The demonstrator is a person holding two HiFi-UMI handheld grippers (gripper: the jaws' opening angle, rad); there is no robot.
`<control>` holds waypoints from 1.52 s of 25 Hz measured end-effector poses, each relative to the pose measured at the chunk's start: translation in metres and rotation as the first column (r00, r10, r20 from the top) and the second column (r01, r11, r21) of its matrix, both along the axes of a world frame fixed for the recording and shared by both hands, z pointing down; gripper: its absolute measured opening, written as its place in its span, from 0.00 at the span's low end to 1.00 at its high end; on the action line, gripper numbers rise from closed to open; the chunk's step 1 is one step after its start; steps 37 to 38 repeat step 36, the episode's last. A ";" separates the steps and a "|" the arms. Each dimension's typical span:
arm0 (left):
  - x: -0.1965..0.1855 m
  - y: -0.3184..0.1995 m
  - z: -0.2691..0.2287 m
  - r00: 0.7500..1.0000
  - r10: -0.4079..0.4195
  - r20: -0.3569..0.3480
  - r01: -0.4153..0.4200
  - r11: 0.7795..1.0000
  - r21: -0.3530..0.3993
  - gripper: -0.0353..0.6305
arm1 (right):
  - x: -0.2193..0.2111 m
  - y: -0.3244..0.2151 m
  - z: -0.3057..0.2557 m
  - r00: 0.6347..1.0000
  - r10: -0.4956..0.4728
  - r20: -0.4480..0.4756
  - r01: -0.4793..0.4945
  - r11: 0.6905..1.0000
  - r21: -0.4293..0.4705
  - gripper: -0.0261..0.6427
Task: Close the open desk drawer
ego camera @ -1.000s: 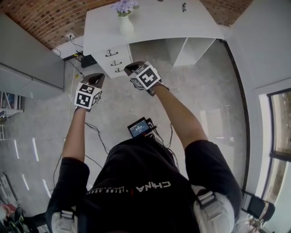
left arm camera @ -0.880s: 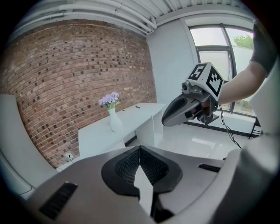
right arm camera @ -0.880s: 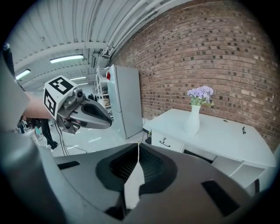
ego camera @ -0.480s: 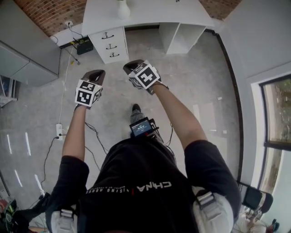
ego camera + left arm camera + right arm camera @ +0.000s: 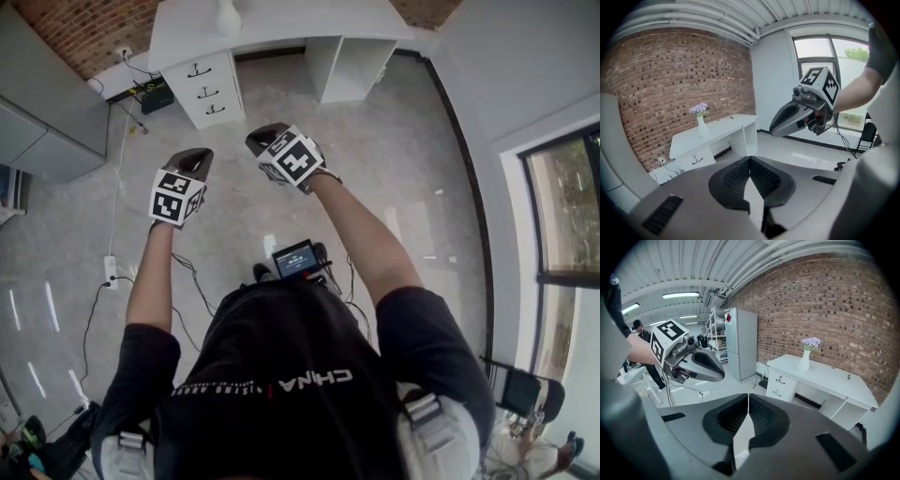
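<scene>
The white desk (image 5: 281, 21) stands far ahead by the brick wall, with a white vase (image 5: 228, 17) on top. Its drawer unit (image 5: 208, 89) has three fronts with black handles, and all look flush. Both grippers hang in mid-air well short of the desk, touching nothing. My left gripper (image 5: 192, 156) is shut and empty. My right gripper (image 5: 263, 140) is shut and empty too. In the left gripper view the jaws (image 5: 750, 160) meet, and the desk (image 5: 726, 129) lies beyond. In the right gripper view the jaws (image 5: 748, 398) meet before the drawers (image 5: 780, 383).
Cables and a power strip (image 5: 111, 272) lie on the grey floor at left. A grey cabinet (image 5: 47, 122) stands left, a black box (image 5: 155, 97) beside the desk. A window (image 5: 562, 206) is at right, a chair (image 5: 520, 398) behind. A tall fridge (image 5: 740, 343) stands left of the desk.
The desk has slid up and away in the head view, so I am farther from it. Both grippers keep the same shut pose in front of me.
</scene>
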State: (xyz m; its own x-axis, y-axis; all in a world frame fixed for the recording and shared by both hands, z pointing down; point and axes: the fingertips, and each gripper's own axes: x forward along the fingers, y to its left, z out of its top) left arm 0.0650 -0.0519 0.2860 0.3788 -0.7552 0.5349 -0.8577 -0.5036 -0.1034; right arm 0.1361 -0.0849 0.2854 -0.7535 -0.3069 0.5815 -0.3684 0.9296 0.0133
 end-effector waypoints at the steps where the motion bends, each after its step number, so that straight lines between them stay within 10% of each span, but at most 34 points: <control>1: 0.008 -0.001 0.000 1.000 0.002 -0.005 -0.002 1.000 -0.001 0.07 | 0.008 0.000 0.000 1.000 -0.001 -0.006 0.001 1.000 0.001 0.07; 12: 0.088 -0.025 0.002 0.999 -0.024 -0.043 0.023 1.000 -0.012 0.07 | 0.084 -0.025 -0.007 0.999 -0.020 -0.034 0.022 0.998 0.056 0.06; 38: 0.113 -0.048 -0.022 1.000 -0.012 -0.024 0.013 1.000 0.024 0.07 | 0.102 -0.048 -0.028 0.999 -0.031 -0.013 0.032 0.995 0.095 0.06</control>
